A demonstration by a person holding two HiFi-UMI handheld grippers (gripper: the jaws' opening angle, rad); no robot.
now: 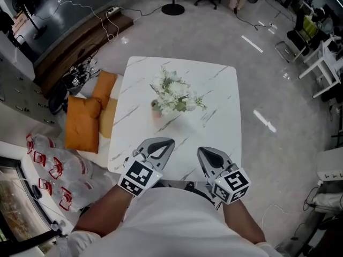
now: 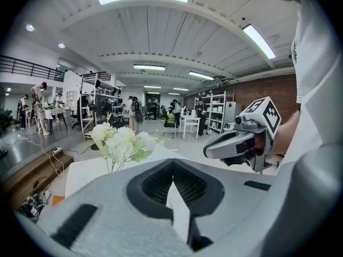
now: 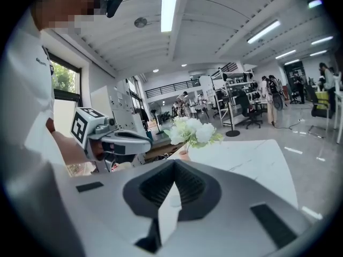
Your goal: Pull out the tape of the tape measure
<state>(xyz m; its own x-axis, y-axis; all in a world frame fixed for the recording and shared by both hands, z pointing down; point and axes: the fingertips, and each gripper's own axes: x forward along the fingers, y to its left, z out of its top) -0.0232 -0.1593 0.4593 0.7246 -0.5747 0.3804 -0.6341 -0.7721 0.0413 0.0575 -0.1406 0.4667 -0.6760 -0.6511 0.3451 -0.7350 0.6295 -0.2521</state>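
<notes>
Head view showed the white, grey-veined marble surface (image 1: 214, 90) bearing only a pot of white flowers (image 1: 172, 94); no tape measure appeared in any view. The grey left gripper (image 1: 167, 145) and grey right gripper (image 1: 203, 153) hovered at its near edge, jaws pressed together and empty. The task seemed not yet begun; the next move called for finding the measure. Only black-and-white square markers showed, and no legible writing.

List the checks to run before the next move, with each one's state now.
1. Tape measure in sight: not ok; none shows in any view.
2. Left gripper empty: ok; jaws together on nothing.
3. Right gripper empty: ok; jaws together on nothing.
4. Jaws open for a grasp: not ok; both shut.
5. Flowers apart from both grippers: ok; they stand at the middle of the table.
</notes>
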